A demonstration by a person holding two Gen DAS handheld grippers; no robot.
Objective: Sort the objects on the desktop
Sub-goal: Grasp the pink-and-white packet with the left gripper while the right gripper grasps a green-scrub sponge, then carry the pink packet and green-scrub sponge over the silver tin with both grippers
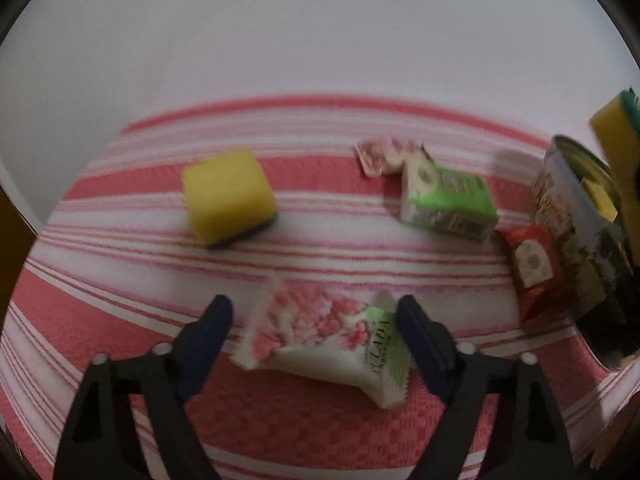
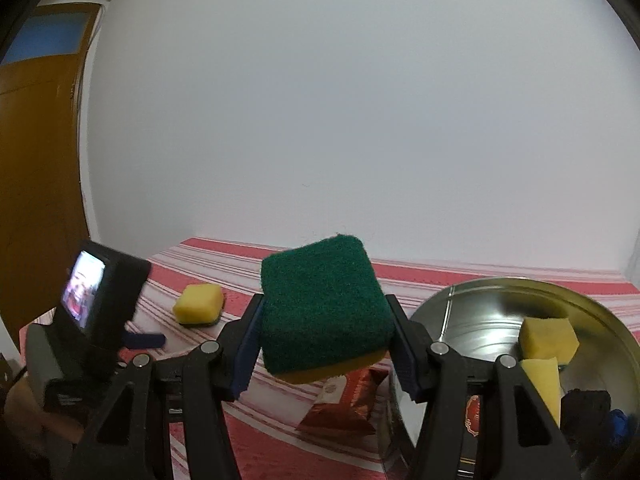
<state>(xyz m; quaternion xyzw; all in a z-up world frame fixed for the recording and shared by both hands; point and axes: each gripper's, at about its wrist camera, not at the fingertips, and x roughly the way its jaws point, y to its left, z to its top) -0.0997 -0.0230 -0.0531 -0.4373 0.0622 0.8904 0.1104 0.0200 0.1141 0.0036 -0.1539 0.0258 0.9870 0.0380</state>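
Your left tongs are spread around the pink-and-white sachet lying on the striped desk, pads not pressing. Your right tongs pinch a green-topped sponge, lifted beside the tin holding two sponges.

A green-topped yellow sponge sits raised, clamped level; another sponge lies yellow-side-up on the striped cloth; a pink-and-white packet lies crumpled nearby.
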